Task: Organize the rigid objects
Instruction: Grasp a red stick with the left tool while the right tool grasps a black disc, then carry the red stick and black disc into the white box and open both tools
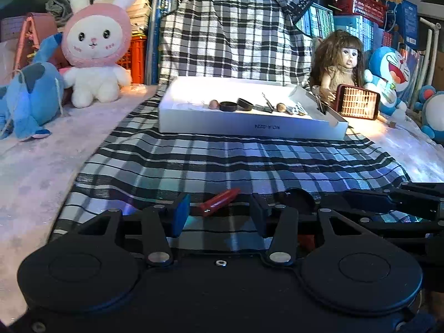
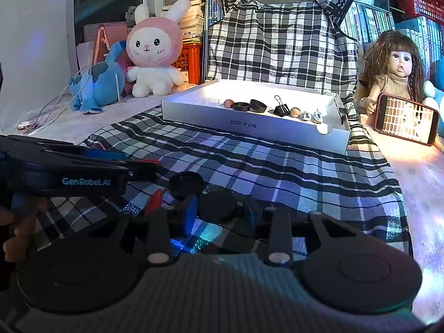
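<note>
A white tray (image 1: 249, 123) sits on the plaid cloth (image 1: 222, 161) and holds nuts, dark rings (image 1: 228, 106), a binder clip (image 2: 280, 108) and small shells. My left gripper (image 1: 219, 211) is open low over the cloth, with a red stick-shaped object (image 1: 219, 202) lying between its fingers. My right gripper (image 2: 219, 211) is open around a dark round lid (image 2: 217, 206). A second dark round piece (image 2: 186, 182) lies just beyond it. The tray also shows in the right wrist view (image 2: 249, 127). The left gripper's side (image 2: 69, 172) shows there at the left.
A pink bunny plush (image 1: 95, 50) and a blue plush (image 1: 30, 97) sit at the left. A doll (image 1: 340, 63) holding a phone (image 1: 358, 102) sits right of the tray. Books and red baskets line the back.
</note>
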